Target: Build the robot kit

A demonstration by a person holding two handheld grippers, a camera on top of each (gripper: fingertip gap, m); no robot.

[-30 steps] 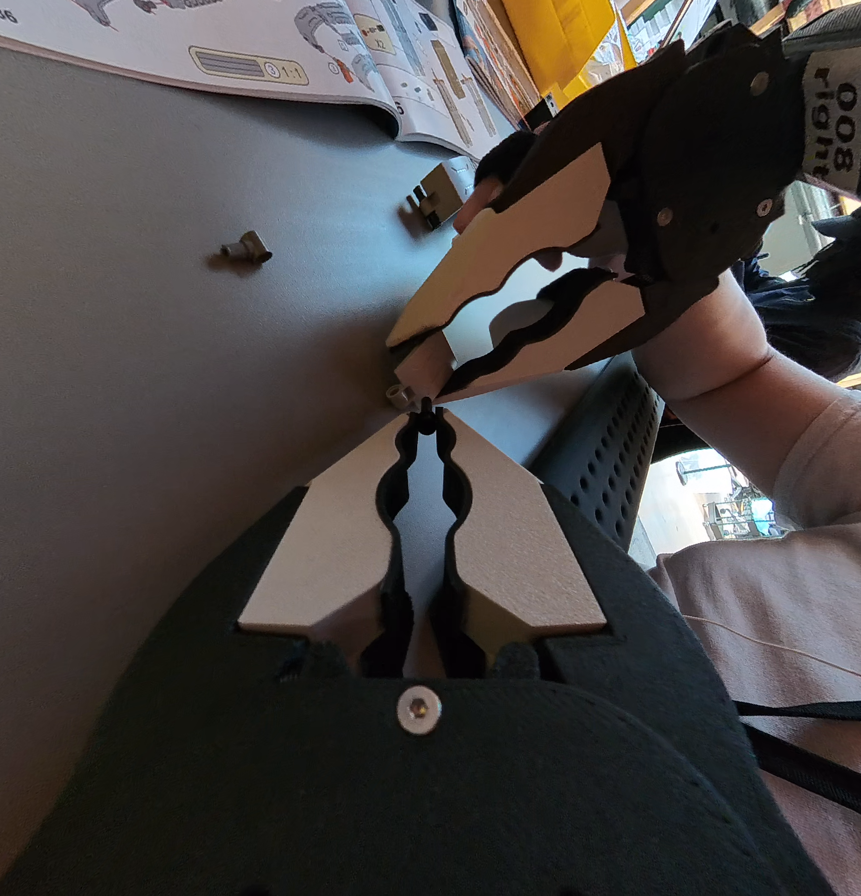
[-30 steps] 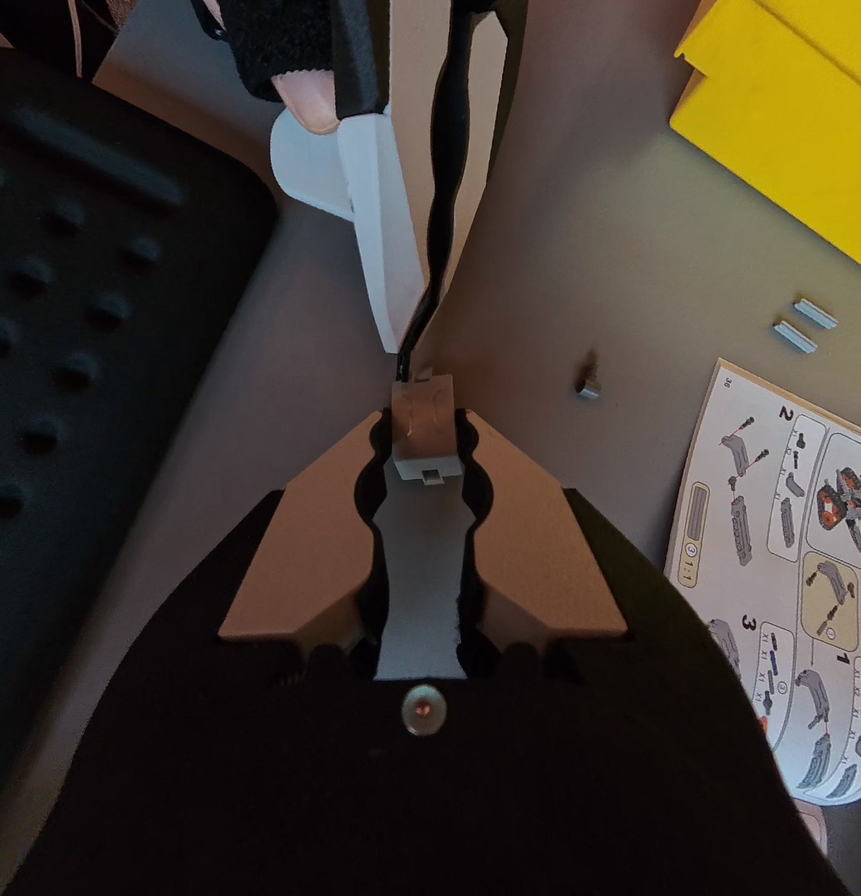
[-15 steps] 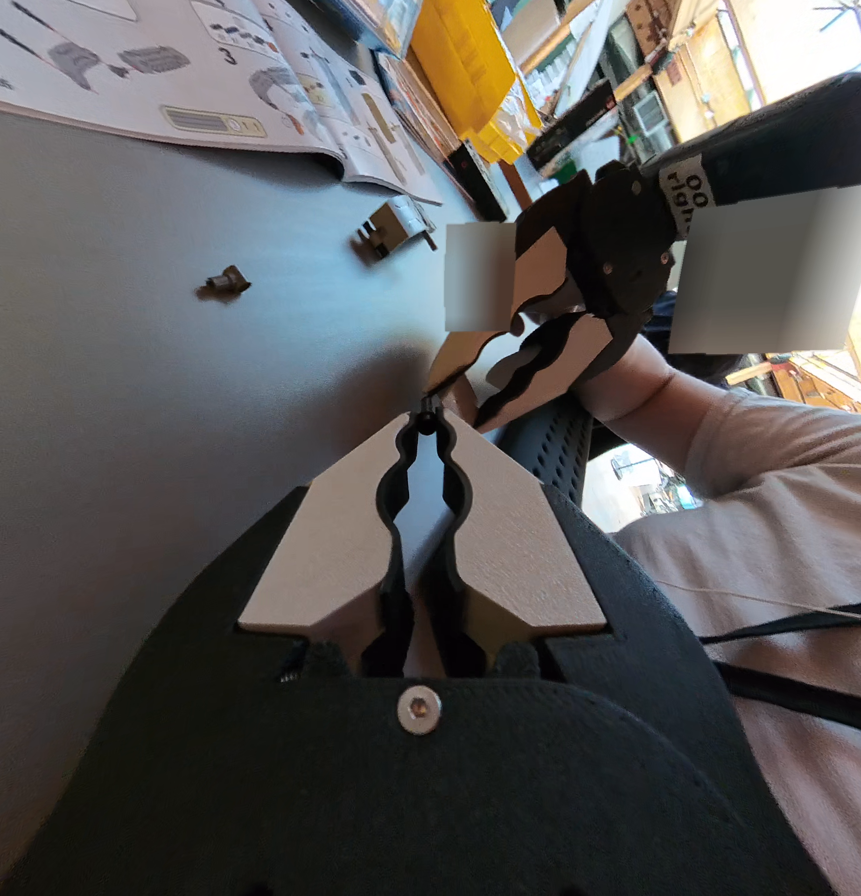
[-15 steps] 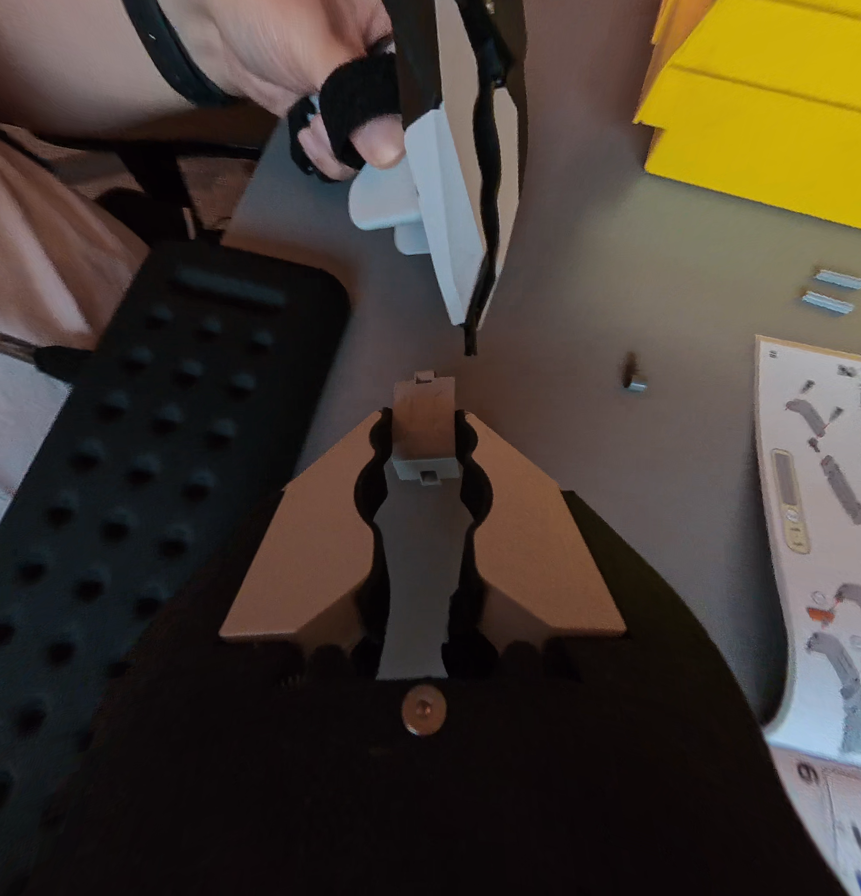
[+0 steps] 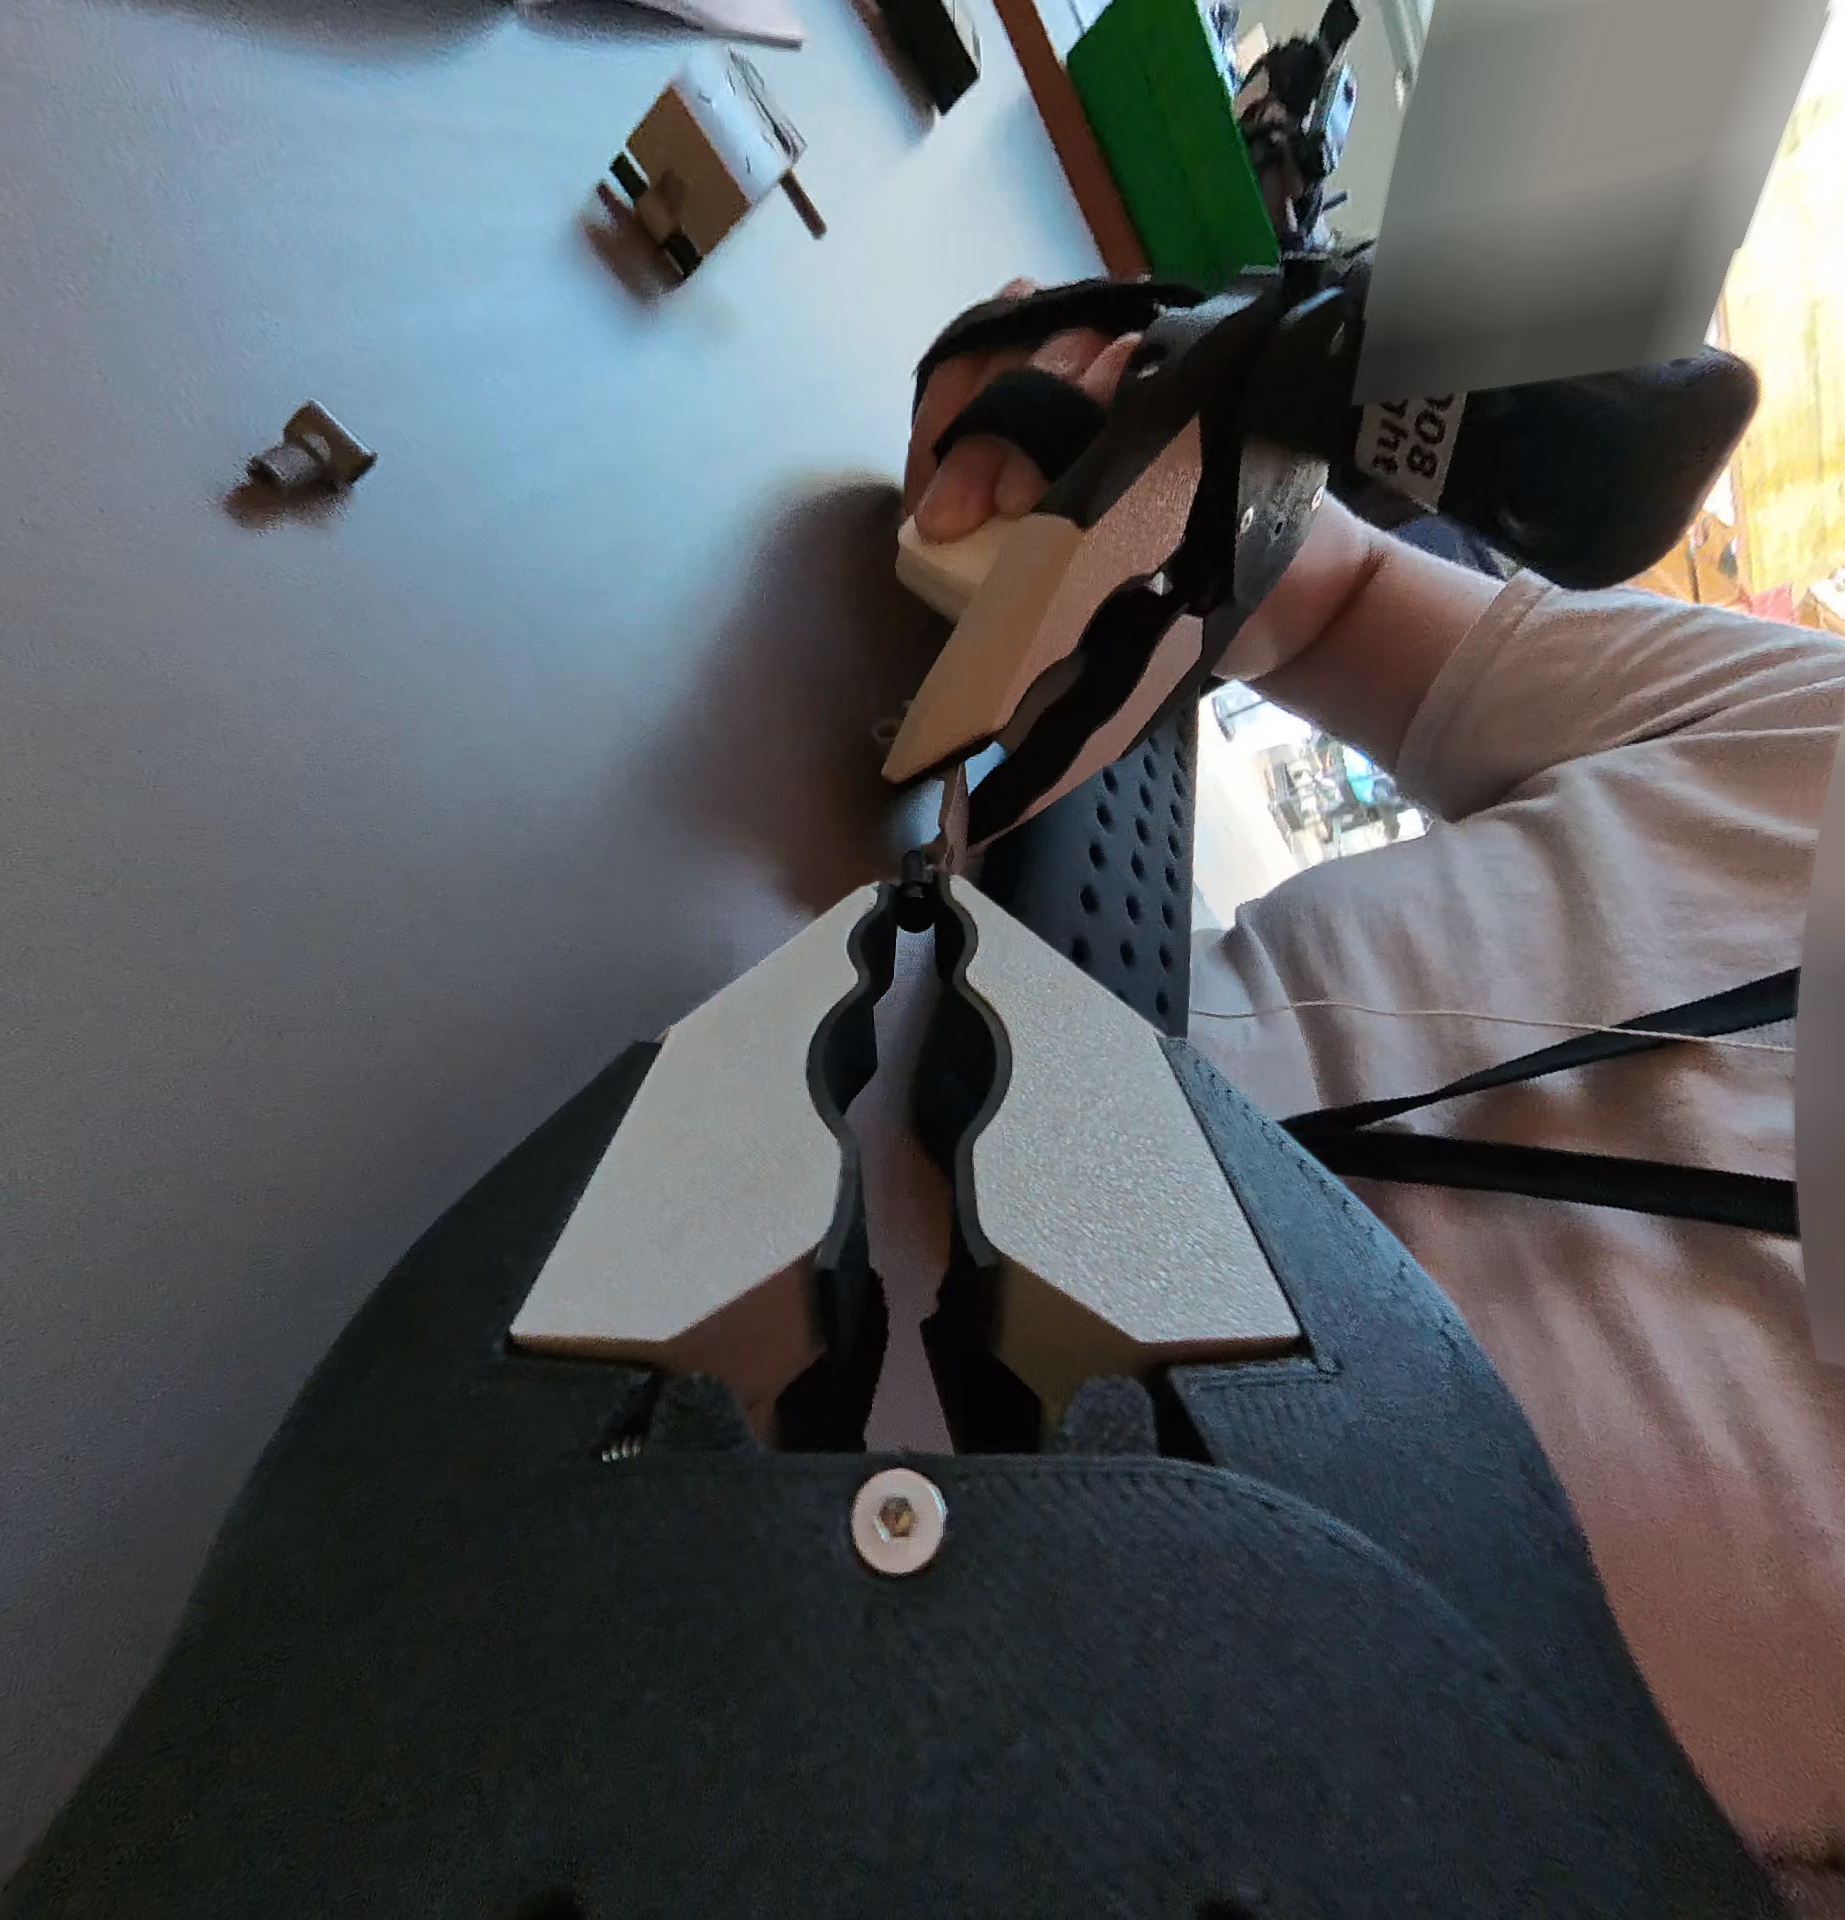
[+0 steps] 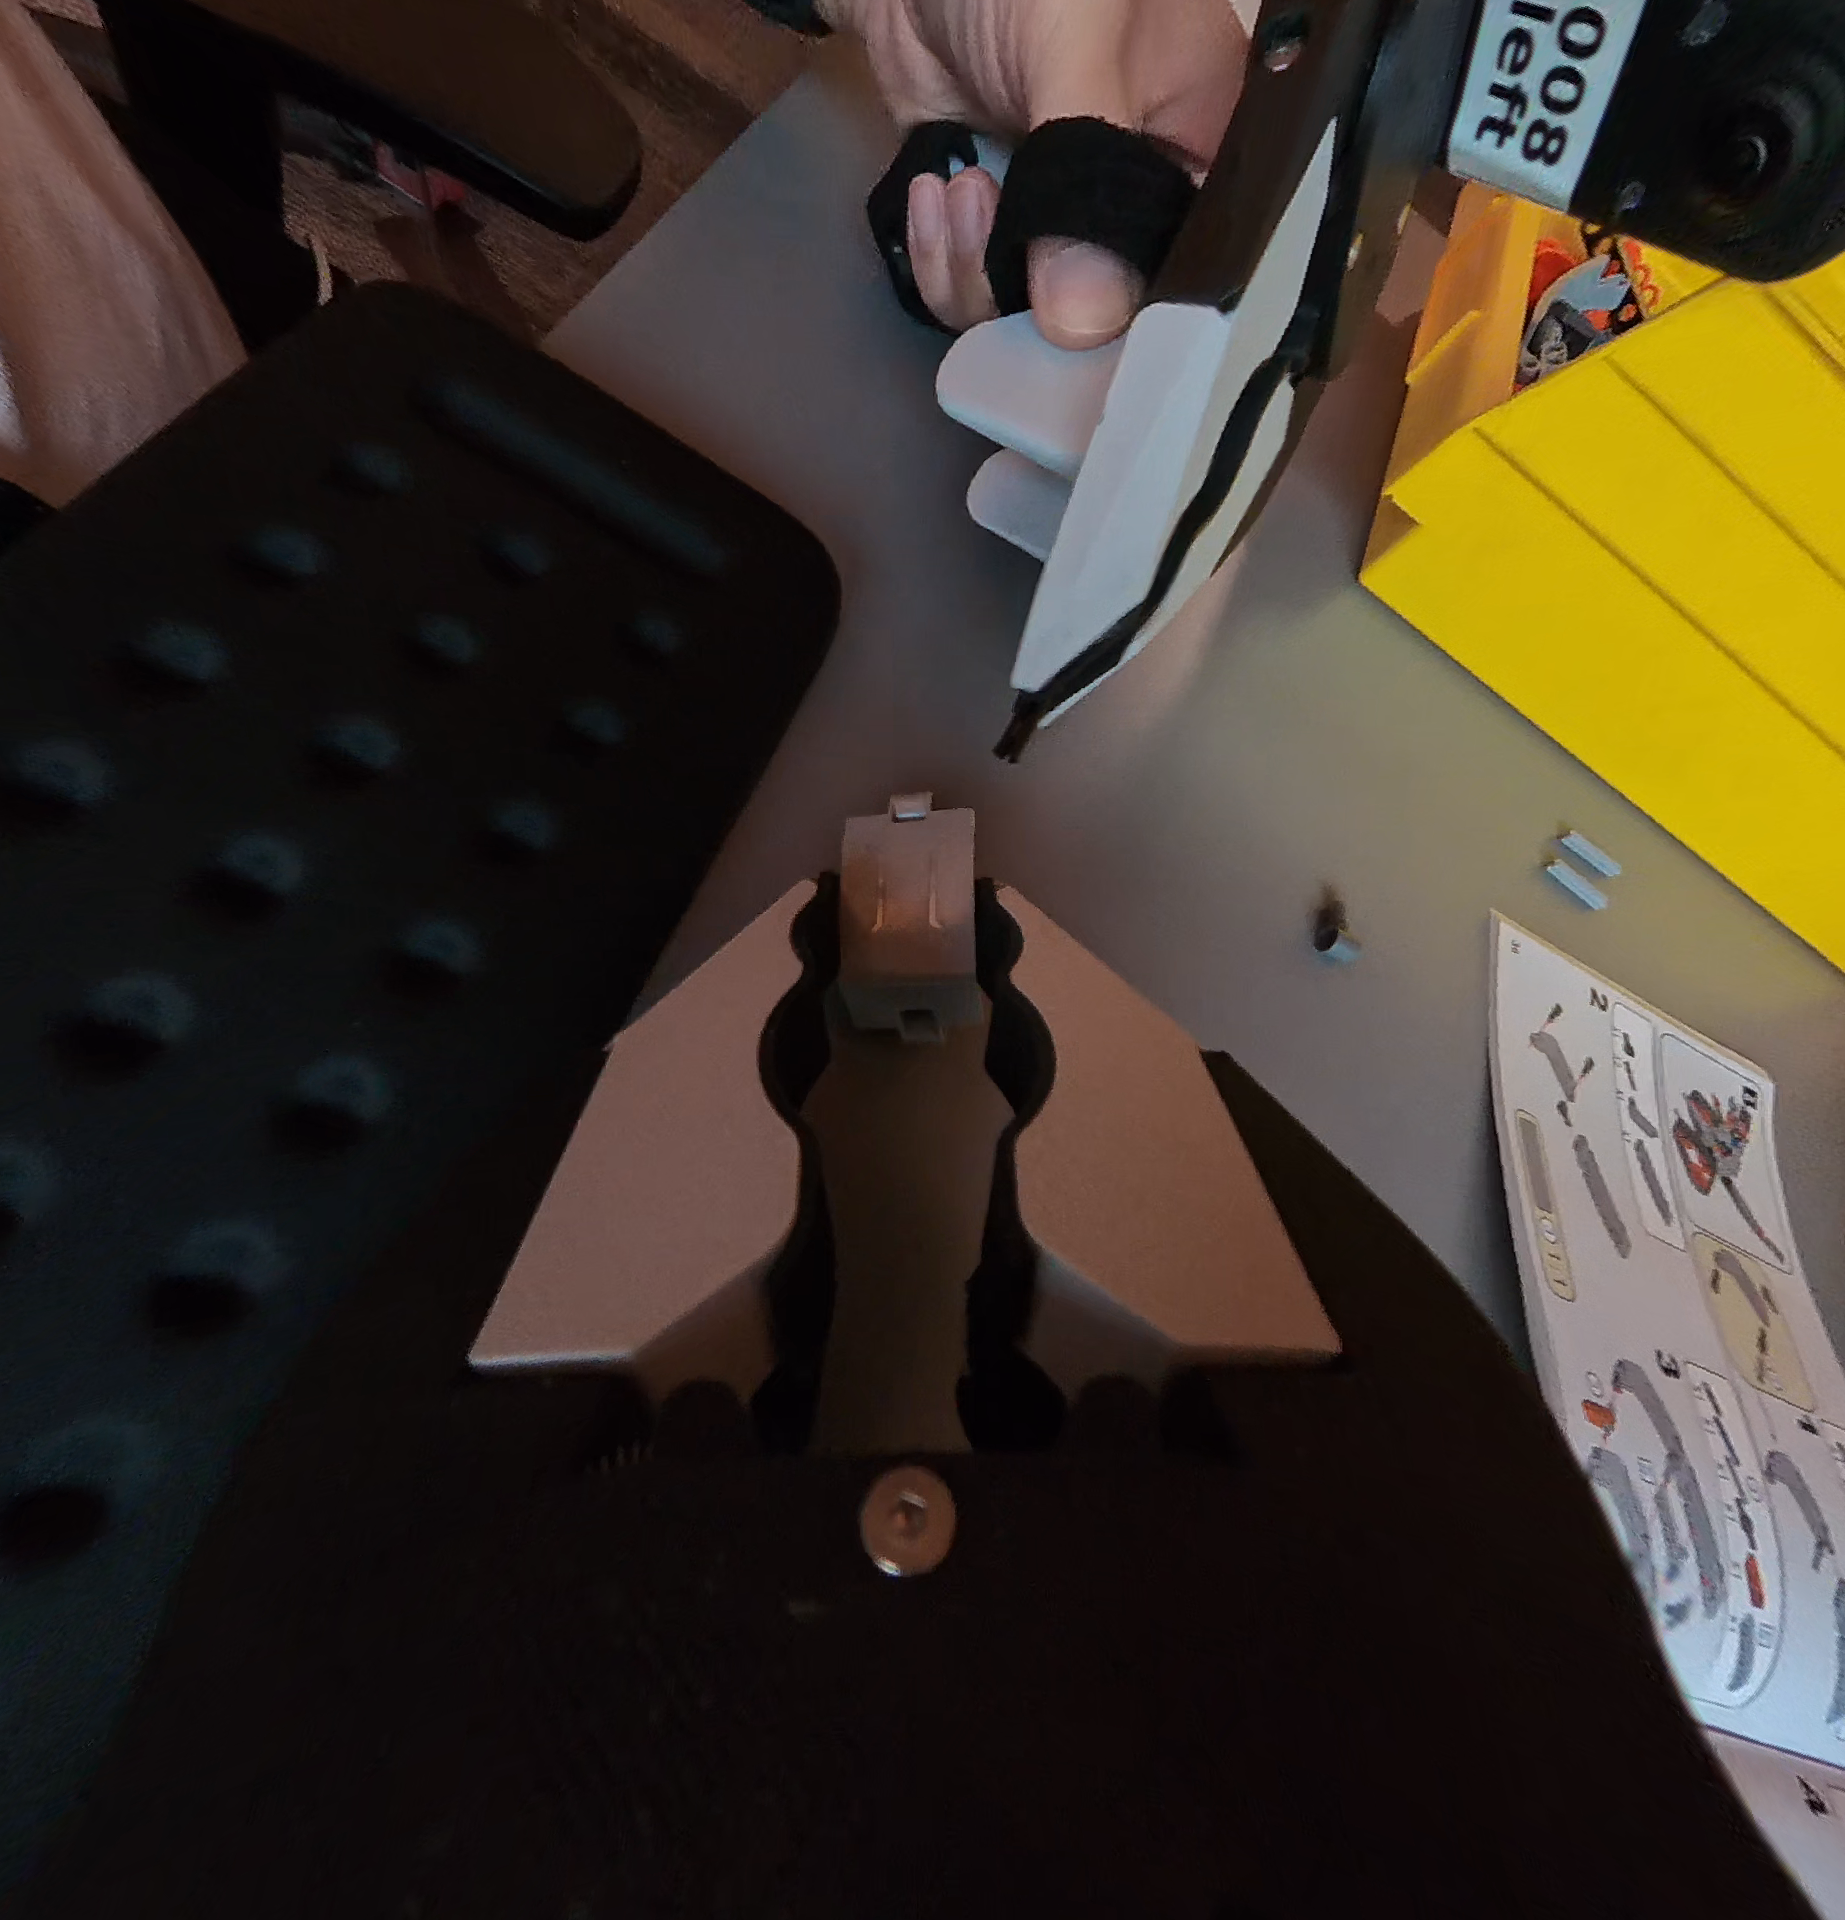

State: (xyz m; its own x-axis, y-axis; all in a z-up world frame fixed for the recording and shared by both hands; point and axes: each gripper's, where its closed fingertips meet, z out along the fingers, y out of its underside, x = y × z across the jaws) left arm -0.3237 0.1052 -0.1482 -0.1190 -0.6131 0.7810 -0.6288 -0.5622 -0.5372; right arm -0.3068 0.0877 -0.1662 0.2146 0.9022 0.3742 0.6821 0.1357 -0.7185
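Observation:
My left gripper point(image 5: 913, 896) is shut on a small black pin point(image 5: 912, 869) that sticks out past its tips. My right gripper point(image 6: 905, 885) is shut on a small grey brick piece point(image 6: 905, 935) with a stud at its far end. In the right wrist view the left gripper point(image 6: 1020, 727) hangs just above and right of the piece, a short gap away, pin pointing down at it. In the left wrist view the right gripper point(image 5: 944, 795) sits just beyond my tips. Both are held above the grey table point(image 5: 274, 831).
A small grey connector point(image 5: 310, 473) and a grey block assembly point(image 5: 705, 166) lie on the table. A yellow box point(image 6: 1624, 623), two small light bars point(image 6: 1578, 871), a dark small part point(image 6: 1333, 930) and an instruction booklet point(image 6: 1676, 1299) are right. A black perforated pad point(image 6: 326, 831) is left. My hands' fingertips stand some 4 cm from each other. From either gripper's tips it is about 10 cm to the small grey connector point(image 5: 310, 473).
A second ago the pin touched the grey piece's end. The grippers have since drawn apart, the left one moving up and right in the right wrist view. Both stay shut.

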